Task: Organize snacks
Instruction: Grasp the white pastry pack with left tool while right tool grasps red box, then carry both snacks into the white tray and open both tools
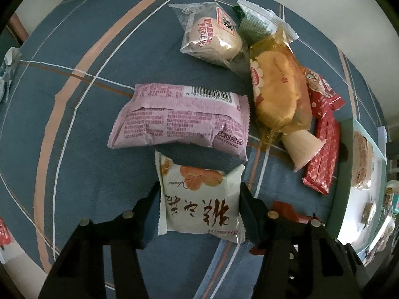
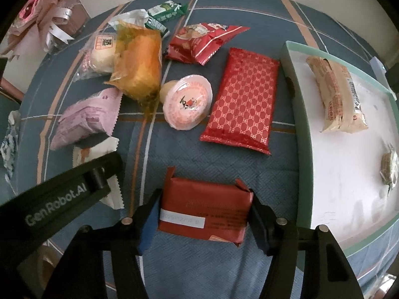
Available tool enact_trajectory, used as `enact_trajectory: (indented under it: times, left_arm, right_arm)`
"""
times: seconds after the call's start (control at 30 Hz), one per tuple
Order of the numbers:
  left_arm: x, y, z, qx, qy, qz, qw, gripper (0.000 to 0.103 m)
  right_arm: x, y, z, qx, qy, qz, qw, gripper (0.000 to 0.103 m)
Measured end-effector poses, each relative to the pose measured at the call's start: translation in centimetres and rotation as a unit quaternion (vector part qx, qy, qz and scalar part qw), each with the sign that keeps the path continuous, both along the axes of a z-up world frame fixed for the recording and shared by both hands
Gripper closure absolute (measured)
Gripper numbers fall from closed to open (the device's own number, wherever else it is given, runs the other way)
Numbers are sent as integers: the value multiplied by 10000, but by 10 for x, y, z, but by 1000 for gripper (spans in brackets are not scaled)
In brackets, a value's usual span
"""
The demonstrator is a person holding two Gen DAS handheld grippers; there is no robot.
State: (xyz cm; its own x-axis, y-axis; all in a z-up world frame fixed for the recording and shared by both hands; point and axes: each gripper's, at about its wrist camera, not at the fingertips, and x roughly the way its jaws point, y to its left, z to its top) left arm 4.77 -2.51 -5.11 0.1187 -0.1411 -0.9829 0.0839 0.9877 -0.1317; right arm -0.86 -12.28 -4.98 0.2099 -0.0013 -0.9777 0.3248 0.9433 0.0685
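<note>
My left gripper (image 1: 199, 189) is shut on a white packet (image 1: 199, 206) printed with orange flowers, a pad on each long side. A pink packet (image 1: 182, 119) lies just beyond it. In the right wrist view my right gripper (image 2: 205, 196) is shut on a red block-shaped packet (image 2: 204, 214) that sits low over the blue plaid cloth. To its right stands a green-rimmed white tray (image 2: 299, 99) with a wrapped roll (image 2: 339, 94) and a small dark snack (image 2: 389, 169) in it. The left gripper's black body (image 2: 62, 194) shows at the left edge.
Loose on the cloth lie a clear-wrapped bun (image 1: 212, 37), a yellow cake packet (image 2: 139, 64), a green packet (image 2: 164, 12), a jelly cup (image 2: 187, 102), a red snack bag (image 2: 202, 42) and a long red patterned packet (image 2: 244, 99). A ribboned pink bouquet (image 2: 49, 12) stands at the far left.
</note>
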Motion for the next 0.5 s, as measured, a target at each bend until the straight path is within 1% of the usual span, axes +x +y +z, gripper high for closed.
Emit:
enact_trajectory:
  times: [0.23, 0.4, 0.5]
  left_arm:
    - [-2, 6, 6, -289, 33, 58, 9996, 44]
    - [-3, 12, 21, -487, -25, 119, 9987, 44]
    - [-4, 13, 37, -552, -212, 119, 9982, 44]
  right_arm:
    - [-4, -10, 25, 98, -194, -59, 9997, 37]
    - [-8, -19, 37, 175, -277, -117, 9994, 37]
    - [-10, -27, 47, 212, -370, -165, 9990, 37]
